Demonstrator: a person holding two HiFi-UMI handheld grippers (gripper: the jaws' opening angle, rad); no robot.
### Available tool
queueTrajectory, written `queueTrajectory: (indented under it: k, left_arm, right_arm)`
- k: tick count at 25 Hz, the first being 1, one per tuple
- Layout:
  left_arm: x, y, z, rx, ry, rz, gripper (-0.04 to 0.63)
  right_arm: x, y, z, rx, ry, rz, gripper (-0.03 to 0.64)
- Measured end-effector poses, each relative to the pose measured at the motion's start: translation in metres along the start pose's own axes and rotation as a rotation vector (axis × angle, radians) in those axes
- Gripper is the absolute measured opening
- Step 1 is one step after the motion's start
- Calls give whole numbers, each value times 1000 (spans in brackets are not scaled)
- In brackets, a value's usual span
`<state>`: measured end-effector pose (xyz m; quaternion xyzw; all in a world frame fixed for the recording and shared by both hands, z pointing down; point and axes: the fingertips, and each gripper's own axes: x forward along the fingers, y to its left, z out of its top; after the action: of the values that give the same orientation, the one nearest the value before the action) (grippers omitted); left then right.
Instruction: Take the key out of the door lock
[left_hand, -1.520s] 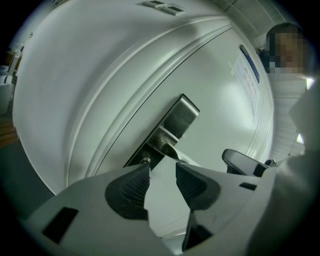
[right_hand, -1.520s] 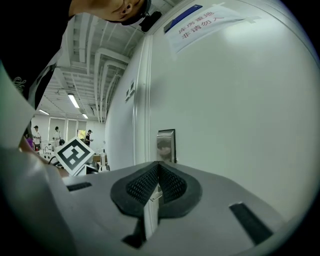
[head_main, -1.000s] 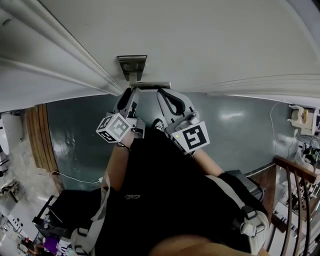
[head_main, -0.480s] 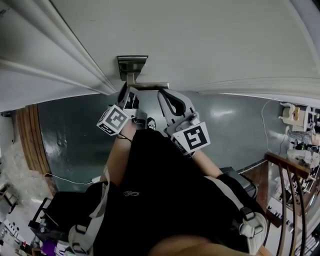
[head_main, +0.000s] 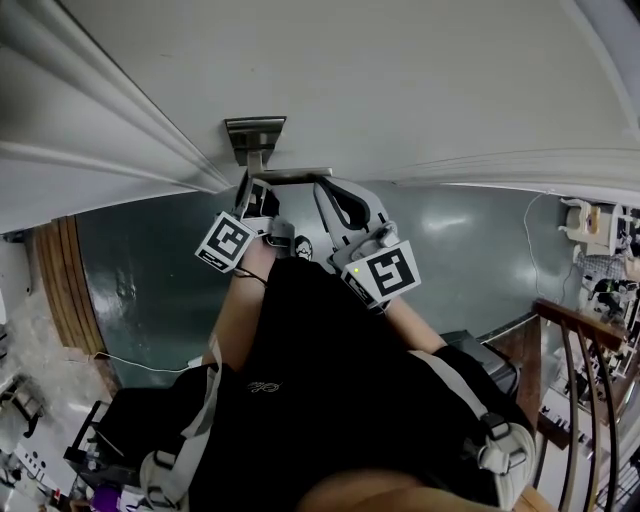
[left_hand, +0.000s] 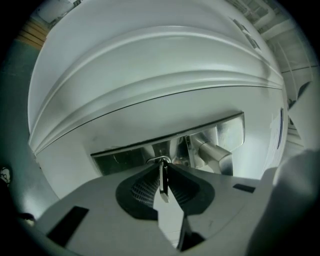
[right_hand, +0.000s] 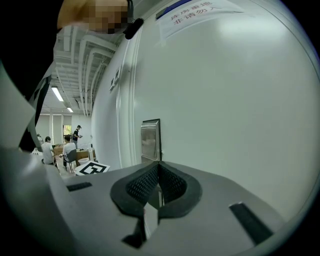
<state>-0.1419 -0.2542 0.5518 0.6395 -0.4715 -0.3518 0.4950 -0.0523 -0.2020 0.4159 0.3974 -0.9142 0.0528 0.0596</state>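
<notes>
The door stands in front of us, white and flat. On it sits the metal lock plate, and the handle sticks out level just beside the keyhole. We judge that the task is at its first real step, because the key is still in the lock and not yet drawn out.

The left gripper is up against the plate. Its fingers have just been closing. In the left gripper view they stand narrow with the flat key head between them, and they seem to press on it from both sides. A small ring sits at the key, close to the plate.

The right gripper is near the handle and apart from the key. Its fingers are together with nothing between them.

What is left is to pull the key straight out, perhaps after a turn. We cannot tell in which position it sits now.

For room, the door closes the way forward, so the only free way is back, toward our own body, which is near behind both grippers. Below them only the dark floor shows, with nothing in the way. The handle is the nearest edge. It lies just beside the left fingers, so a roll of this gripper could bring a finger against it. The right gripper is also close on that side.
</notes>
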Motion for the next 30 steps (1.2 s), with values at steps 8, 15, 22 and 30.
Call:
queueTrajectory:
  k: [8,15,22,30]
  left_arm:
    - [-2,-2,3,-128,-87,-19,38]
    - [-2,0,4,-130,-107,13,38]
    - [-3,0,5,-152,-147,7,37]
    - [-13,-1,2,-165,-164,9,35]
  right_arm:
    - [-5,-2,-9,-8,47,-17,8]
    - [-10,-1,-10,-3,43,-18,8]
    - [-13,4,-5,5,5,-8,8]
    - [-14,3,-6,2,14,-13,8]
